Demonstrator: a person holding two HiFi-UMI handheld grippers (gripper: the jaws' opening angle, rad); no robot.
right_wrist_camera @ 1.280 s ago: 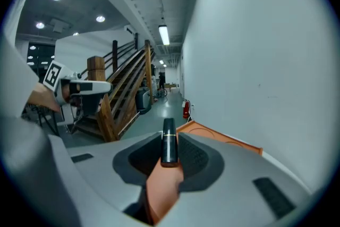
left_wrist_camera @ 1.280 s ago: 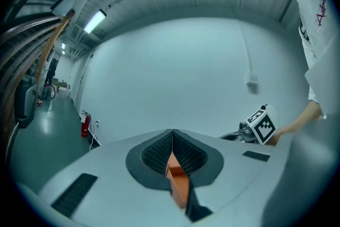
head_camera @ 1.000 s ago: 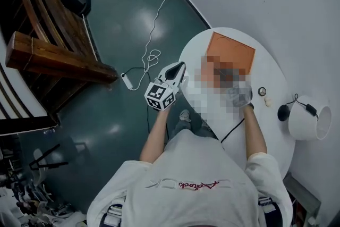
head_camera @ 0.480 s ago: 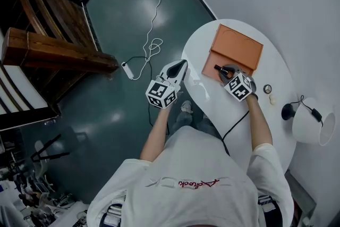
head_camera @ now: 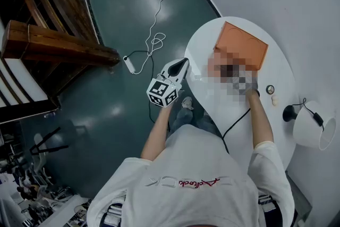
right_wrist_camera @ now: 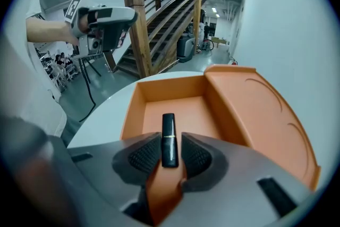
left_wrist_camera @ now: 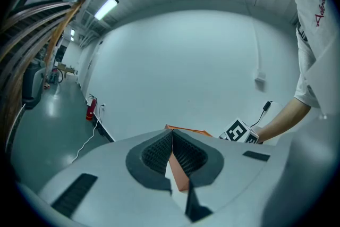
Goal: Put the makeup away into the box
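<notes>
Pinches a black gold-banded lipstick tube (right_wrist_camera: 169, 138) between the narrowly parted jaws of the right gripper (right_wrist_camera: 170, 156), open orange box (right_wrist_camera: 228, 109) just beyond them (left gripper (left_wrist_camera: 172, 156) jaws pressed together, empty).

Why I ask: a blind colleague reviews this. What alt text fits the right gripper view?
The right tool grips a black lipstick tube with a gold band above an open orange box on a white table. The left tool shows at upper left, before a wooden staircase.
</notes>
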